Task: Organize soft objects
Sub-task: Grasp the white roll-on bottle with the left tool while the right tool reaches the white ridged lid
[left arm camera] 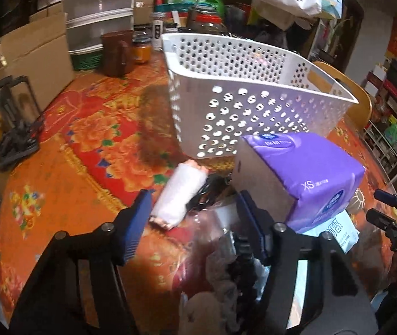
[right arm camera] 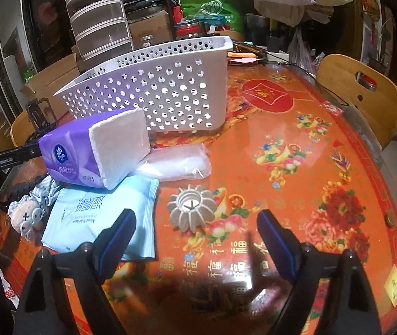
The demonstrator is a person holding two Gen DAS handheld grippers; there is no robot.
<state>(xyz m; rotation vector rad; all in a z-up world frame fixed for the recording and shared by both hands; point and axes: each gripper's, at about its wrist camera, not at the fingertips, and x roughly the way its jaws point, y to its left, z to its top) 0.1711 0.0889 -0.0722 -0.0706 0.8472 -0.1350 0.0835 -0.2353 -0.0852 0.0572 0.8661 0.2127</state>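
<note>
The basket [right arm camera: 153,95], upper centre in the right view, shows nothing inside through its holes, though its floor is hidden, so the sorting seems barely begun. Still on the table [right arm camera: 310,173]: the tissue pack [right arm camera: 92,150] at centre left, a wipes pack [right arm camera: 100,217] under it, a clear bag [right arm camera: 178,162] beside it, a plush toy [right arm camera: 25,217] at far left and a white roll [left arm camera: 178,192] at the left view's centre. The left gripper [left arm camera: 195,223] hangs half open over the pile, gripping nothing. The right gripper [right arm camera: 198,240] stands wide and empty near a ribbed white piece [right arm camera: 192,206].
</note>
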